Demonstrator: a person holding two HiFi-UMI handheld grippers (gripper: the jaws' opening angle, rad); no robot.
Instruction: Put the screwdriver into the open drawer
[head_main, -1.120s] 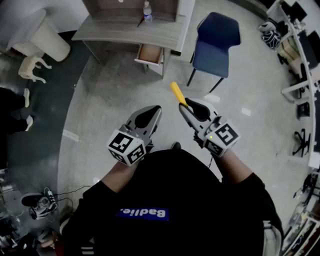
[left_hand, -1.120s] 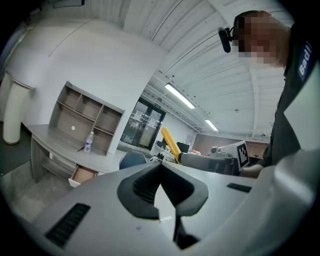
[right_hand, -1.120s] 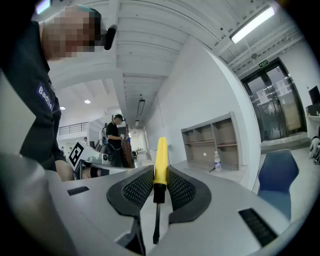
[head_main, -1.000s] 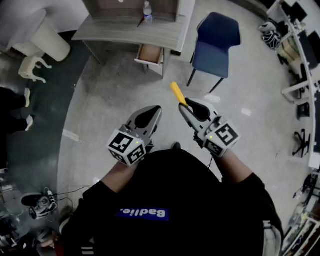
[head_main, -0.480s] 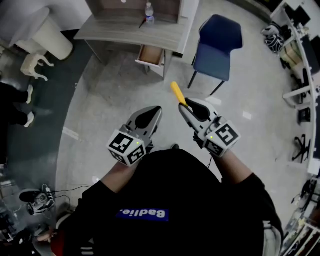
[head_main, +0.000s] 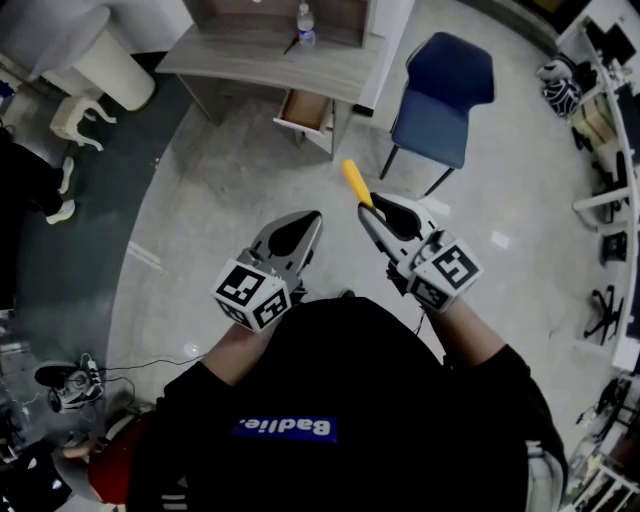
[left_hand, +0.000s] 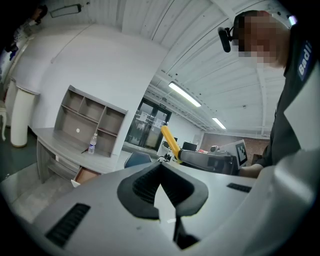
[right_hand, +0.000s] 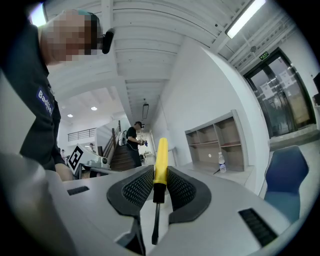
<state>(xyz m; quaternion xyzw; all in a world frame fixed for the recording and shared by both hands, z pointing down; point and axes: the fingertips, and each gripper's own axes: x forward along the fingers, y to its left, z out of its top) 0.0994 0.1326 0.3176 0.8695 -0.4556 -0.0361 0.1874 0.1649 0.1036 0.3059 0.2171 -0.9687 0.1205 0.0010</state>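
Observation:
The screwdriver's yellow handle sticks out ahead of my right gripper, which is shut on it. In the right gripper view the handle sits pinched between the ribbed pads and the dark shank runs back toward the camera. My left gripper is held beside it, shut and with nothing in it. The open drawer hangs out of the grey desk some way ahead across the floor. It also shows in the left gripper view as the drawer below the desk top.
A blue chair stands right of the drawer. A water bottle stands on the desk under a shelf unit. A white bin and a small stool are at the far left. Cables and gear lie on the floor at the lower left.
Both grippers keep their pose, the screwdriver still clamped in the right one. In the head view the desk, drawer and chair have drifted slightly right and down.

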